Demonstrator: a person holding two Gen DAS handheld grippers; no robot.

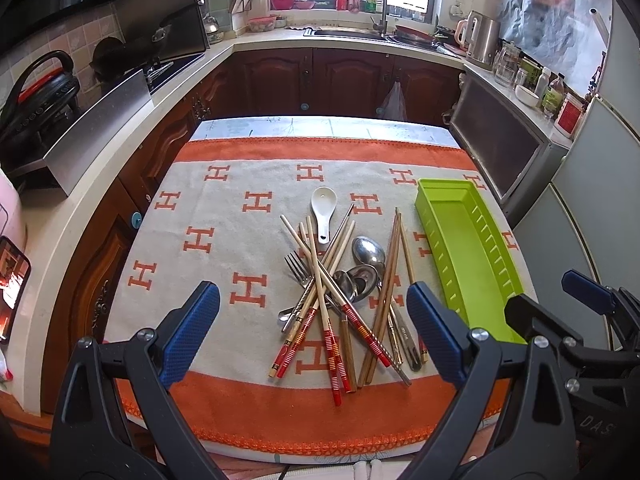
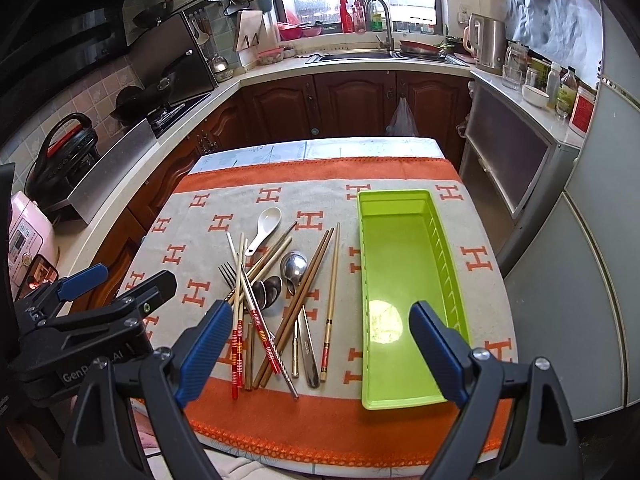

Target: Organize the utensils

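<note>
- Nearest to the lens are the two pairs of tongs themselves: the left tongs (image 1: pixel 313 328) stand wide open and hold nothing, and the right tongs (image 2: pixel 320 350) are also spread wide and empty. Both hang above the near edge of the desk (image 2: pixel 320 436), not touching anything.
- The heap of utensils (image 1: pixel 340 292) lies straight ahead of the left tongs, between its two blue pads. From the right tongs the same heap lies ahead and to the left side.
- The green tray (image 2: pixel 404 300) is empty. It lies just ahead of the right tongs, toward their right pad, and to the right of the heap.
- Most chopsticks (image 2: pixel 330 304) point away from the tongs, almost parallel to the long axis of the tray, so I judge little turning is needed. The left tongs are nearer to the heap; the right are nearer to the tray.
- The white spoon (image 1: pixel 323 212) lies at the far end of the heap.
- The right view shows the whole floor of the tray and its near wall; in the left view the right tongs cover that near end. The left view shows more clearly how the fork (image 1: pixel 298 270) and metal spoons (image 1: pixel 366 264) lie crossed under the chopsticks.
</note>
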